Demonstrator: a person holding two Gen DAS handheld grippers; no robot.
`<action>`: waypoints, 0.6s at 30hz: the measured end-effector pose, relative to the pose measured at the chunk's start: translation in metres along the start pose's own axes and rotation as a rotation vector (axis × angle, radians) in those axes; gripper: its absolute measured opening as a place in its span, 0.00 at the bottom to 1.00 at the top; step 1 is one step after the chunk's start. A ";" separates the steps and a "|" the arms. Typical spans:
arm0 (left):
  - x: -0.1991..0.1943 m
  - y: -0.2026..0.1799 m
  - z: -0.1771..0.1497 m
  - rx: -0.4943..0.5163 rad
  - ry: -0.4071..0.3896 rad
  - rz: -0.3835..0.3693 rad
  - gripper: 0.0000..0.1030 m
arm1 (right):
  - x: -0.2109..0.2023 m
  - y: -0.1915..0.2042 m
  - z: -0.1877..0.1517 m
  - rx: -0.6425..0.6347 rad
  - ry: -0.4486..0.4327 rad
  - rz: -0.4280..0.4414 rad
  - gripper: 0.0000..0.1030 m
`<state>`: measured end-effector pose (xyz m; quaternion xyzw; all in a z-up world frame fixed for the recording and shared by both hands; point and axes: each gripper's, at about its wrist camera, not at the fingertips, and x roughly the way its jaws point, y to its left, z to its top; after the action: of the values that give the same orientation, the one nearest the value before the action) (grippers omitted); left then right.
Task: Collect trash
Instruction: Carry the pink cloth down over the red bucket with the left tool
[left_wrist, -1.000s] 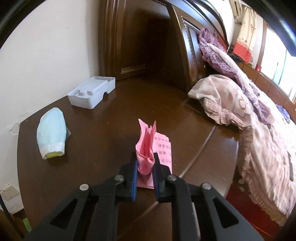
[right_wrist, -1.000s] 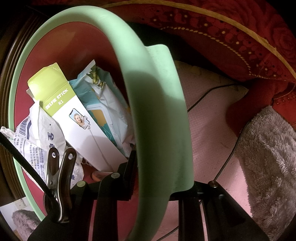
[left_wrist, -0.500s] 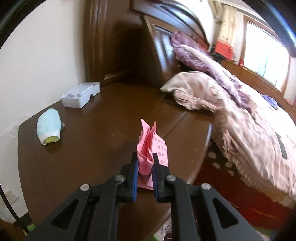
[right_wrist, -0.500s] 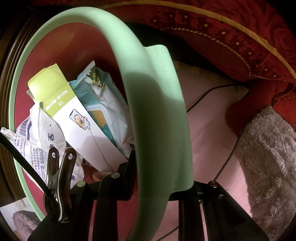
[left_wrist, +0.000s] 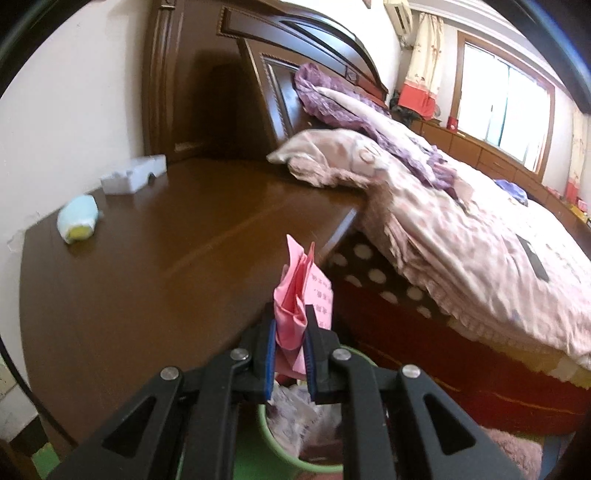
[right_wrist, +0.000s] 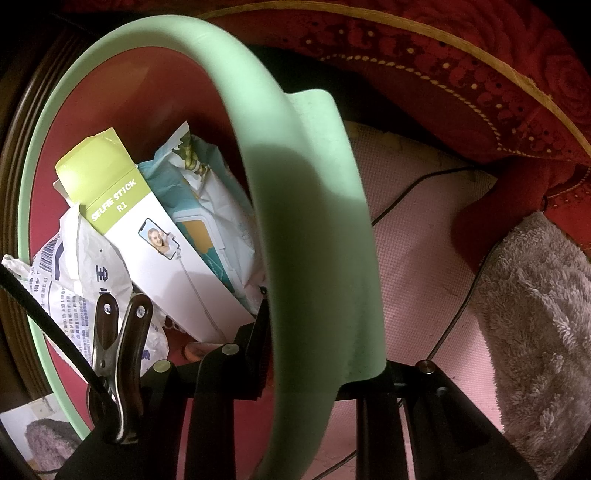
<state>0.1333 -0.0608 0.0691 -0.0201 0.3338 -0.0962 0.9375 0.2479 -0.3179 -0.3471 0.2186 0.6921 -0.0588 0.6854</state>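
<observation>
My left gripper (left_wrist: 290, 332) is shut on a crumpled pink paper (left_wrist: 301, 295) with printed characters, held in the air past the front edge of the brown wooden table (left_wrist: 147, 266). Below it shows the green bin (left_wrist: 269, 439) with trash inside. In the right wrist view my right gripper (right_wrist: 317, 332) is shut on the rim of the green bin (right_wrist: 303, 206), pointing steeply down. Inside the bin lie a selfie stick box (right_wrist: 147, 236), a white and teal wrapper (right_wrist: 210, 206) and a printed white bag (right_wrist: 74, 280).
On the table by the wall lie a light blue mitt (left_wrist: 79, 223) and a white plastic tray (left_wrist: 133, 177). A bed with pink bedding (left_wrist: 461, 240) stands to the right. A grey fluffy rug (right_wrist: 539, 314), a black cable (right_wrist: 417, 188) and a metal clip (right_wrist: 118, 362) surround the bin.
The left gripper has carried the pink paper back from over the table to beyond its front edge, above the green bin. The right gripper and bin have stayed still.
</observation>
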 end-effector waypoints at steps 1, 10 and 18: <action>0.000 -0.005 -0.006 0.010 0.008 -0.011 0.12 | 0.000 0.000 0.000 0.000 0.000 0.000 0.23; 0.020 -0.045 -0.051 0.109 0.098 -0.078 0.12 | -0.002 -0.002 0.000 0.000 0.000 0.001 0.23; 0.061 -0.070 -0.104 0.221 0.183 -0.055 0.12 | -0.003 -0.002 0.002 -0.002 -0.002 0.001 0.23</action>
<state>0.1025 -0.1390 -0.0427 0.0830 0.4047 -0.1597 0.8966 0.2486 -0.3211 -0.3448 0.2184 0.6911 -0.0581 0.6865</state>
